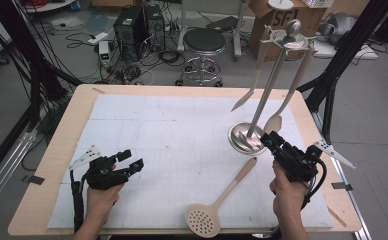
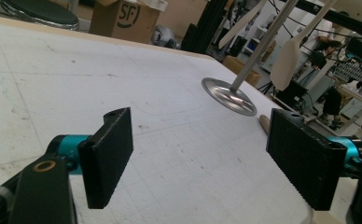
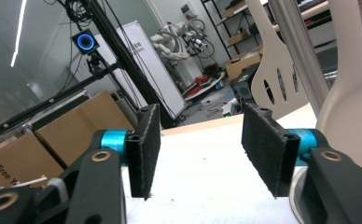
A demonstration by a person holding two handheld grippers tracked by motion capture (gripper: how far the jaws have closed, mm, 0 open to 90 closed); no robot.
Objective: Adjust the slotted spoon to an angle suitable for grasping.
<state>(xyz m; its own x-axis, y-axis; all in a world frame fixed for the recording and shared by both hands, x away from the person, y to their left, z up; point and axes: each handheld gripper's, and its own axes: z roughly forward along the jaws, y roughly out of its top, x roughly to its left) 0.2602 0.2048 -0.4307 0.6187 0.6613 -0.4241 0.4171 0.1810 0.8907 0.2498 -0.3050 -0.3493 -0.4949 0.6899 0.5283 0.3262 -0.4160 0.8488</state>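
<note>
Table (image 1: 57, 150) takes up most of the high view, a wooden top with a white mat (image 1: 182, 150) over nearly all of it. Next biggest is the metal rack (image 1: 262, 100) at right of centre, tilted pole on a round base, with a spatula (image 1: 254, 75) and a spoon (image 1: 292, 90) hanging off its top ring. So two utensils are up already, as far as I can tell.

Skimmer (image 1: 217, 205) is the one left over. It lies flat on the mat in the lower middle of the frame, perforated head toward the bottom edge, handle pointing up and right toward the rack base. Nothing is touching it.

Right gripper (image 1: 271, 140) sits at lower right, just beside the rack base and near the handle tip. Its jaws are partly apart with nothing between them; in the right gripper view you see mat and background through the gap, with the slotted spatula and the pole at upper right. Left gripper (image 1: 132, 162) hangs at lower left, well apart from everything, jaws wide apart and empty.

My guess: job is roughly two thirds done. What's left is grabbing the skimmer by the handle, lifting it, and hooking it on the ring, which looks like the fiddly bit.
</note>
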